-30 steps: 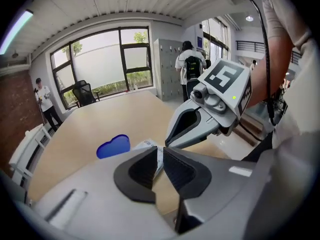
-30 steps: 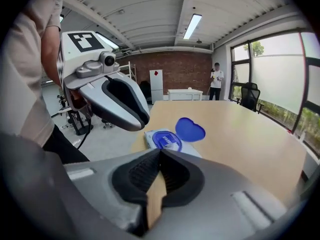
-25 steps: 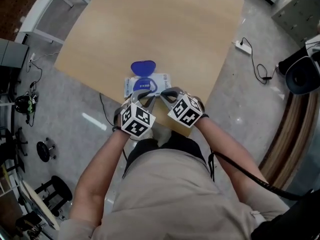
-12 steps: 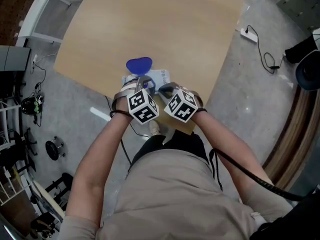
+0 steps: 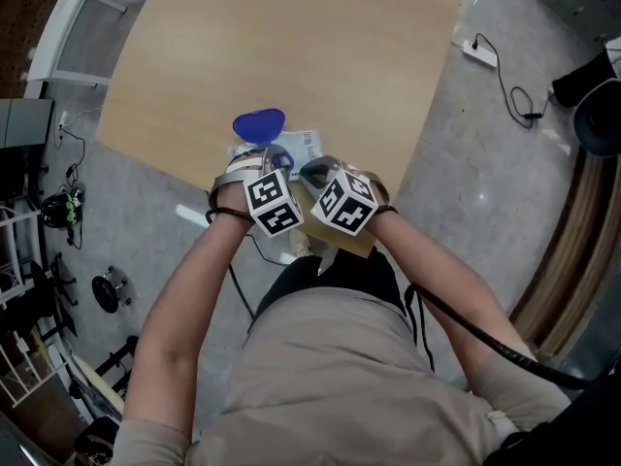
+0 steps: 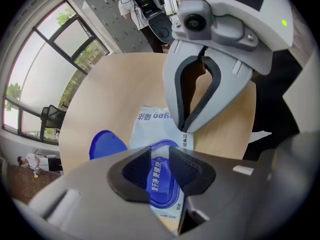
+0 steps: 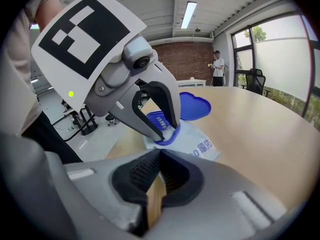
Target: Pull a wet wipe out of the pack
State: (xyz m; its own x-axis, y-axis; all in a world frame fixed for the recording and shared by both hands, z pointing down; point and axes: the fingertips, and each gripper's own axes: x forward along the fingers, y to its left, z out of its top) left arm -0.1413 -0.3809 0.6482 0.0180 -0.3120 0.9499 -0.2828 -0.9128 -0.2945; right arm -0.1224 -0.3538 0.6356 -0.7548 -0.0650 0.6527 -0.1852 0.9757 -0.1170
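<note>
A white wet wipe pack (image 5: 303,145) lies near the table's front edge, its blue lid (image 5: 258,124) flipped open toward the far side. My left gripper (image 5: 275,160) points steeply down over the pack's blue dispensing opening (image 6: 159,175). Its jaws have just been closing and still stand apart, with only the opening's printed label showing between them and no wipe gripped. In the right gripper view the left gripper's fingertips (image 7: 165,129) sit at the opening's rim. My right gripper (image 7: 157,171) is shut, and its tip (image 6: 184,128) is at the pack's (image 6: 155,120) near edge.
The wooden table (image 5: 291,37) stretches away beyond the pack, and its front edge is right under the grippers. A power strip (image 5: 477,51) and cable lie on the floor at the right. A white frame (image 5: 78,27) stands at the left. A person (image 7: 218,64) stands far off.
The left gripper has rolled and shifted forward over the pack's opening, its cube now turned. The right gripper has edged left toward the pack. The pack and lid have not moved on the table.
</note>
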